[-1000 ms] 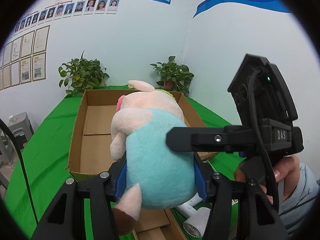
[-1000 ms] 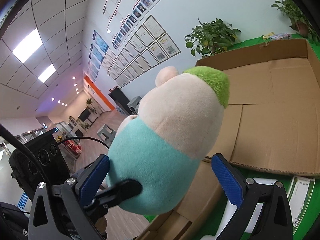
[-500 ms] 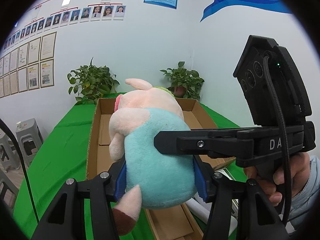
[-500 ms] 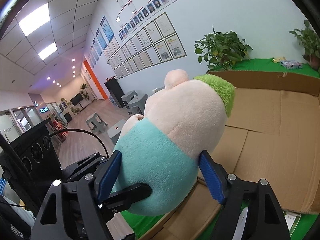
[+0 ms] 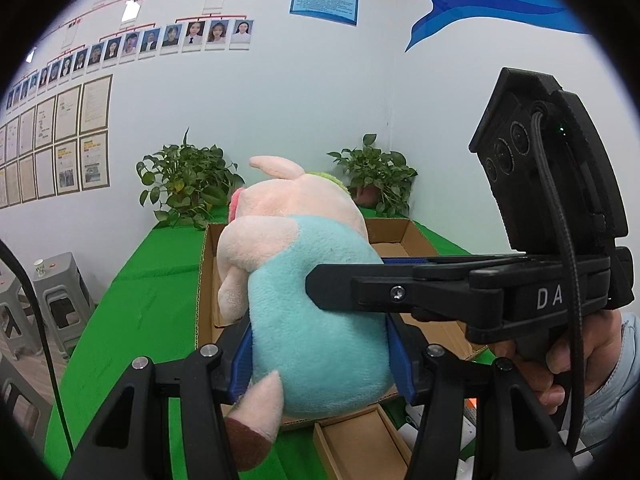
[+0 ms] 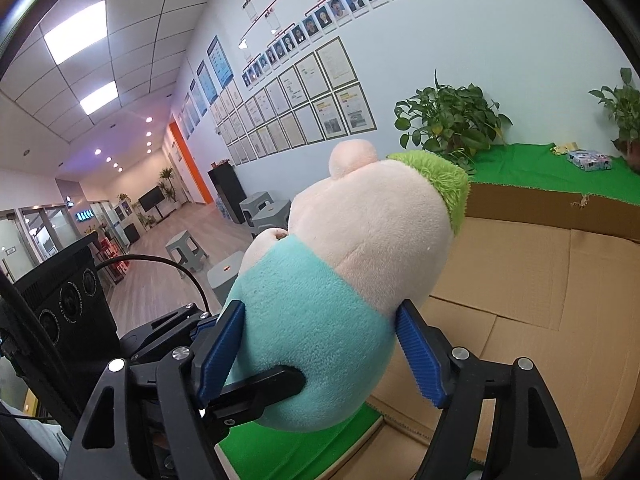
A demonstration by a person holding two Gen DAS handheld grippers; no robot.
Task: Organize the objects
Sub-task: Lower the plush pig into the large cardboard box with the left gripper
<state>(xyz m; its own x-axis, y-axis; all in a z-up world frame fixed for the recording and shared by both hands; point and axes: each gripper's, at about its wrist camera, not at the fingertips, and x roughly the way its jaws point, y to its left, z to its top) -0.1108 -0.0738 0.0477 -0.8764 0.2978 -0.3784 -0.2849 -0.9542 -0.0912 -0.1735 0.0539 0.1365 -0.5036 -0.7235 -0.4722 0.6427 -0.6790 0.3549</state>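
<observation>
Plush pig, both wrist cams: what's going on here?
A person is holding the plush pig in the air with both handheld grippers. The left gripper clamps its teal body; the right gripper's jaws have just been closing and now press on it too. The open cardboard box on the green table lies just beyond.
</observation>
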